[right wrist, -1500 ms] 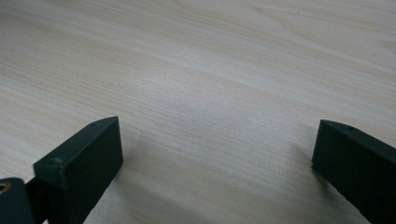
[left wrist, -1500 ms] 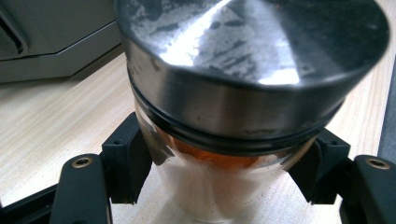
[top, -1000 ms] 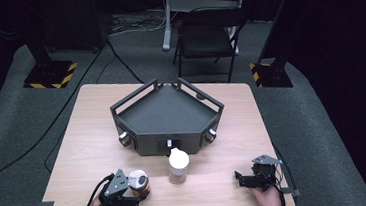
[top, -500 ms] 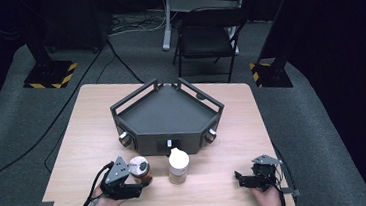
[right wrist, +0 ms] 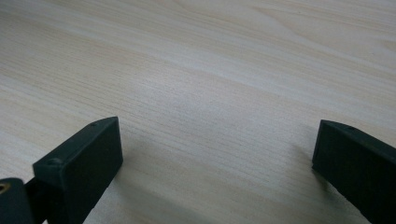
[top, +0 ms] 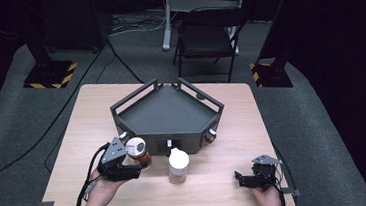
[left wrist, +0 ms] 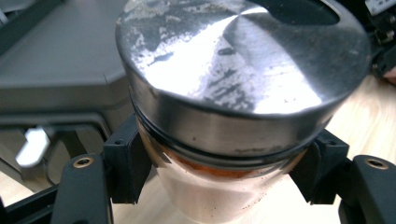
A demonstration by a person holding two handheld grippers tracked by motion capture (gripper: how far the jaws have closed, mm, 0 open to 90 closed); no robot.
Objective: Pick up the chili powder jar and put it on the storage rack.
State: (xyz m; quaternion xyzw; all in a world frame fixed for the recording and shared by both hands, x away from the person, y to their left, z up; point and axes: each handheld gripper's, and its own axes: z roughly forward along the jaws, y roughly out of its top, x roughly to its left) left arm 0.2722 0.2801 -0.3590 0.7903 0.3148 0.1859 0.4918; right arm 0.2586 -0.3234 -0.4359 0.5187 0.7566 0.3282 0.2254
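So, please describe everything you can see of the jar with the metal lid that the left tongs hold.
The jar is round, with a clear body that looks like glass and an orange-brown band just under a wide, scuffed, shiny metal lid. It looks upright. The left tongs are shut on its body below the lid, one black pad on each side. It is near the front left of the dark tray, left of the white bottle. Whether its base rests on the table cannot be told.

The high view looks down from above the near edge of the light wooden surface (top: 218, 185). The left gripper view sits very close to a steel-lidded glass jar (left wrist: 233, 107), also seen from above (top: 137, 151). The right gripper view looks low across bare wood (right wrist: 210, 84).
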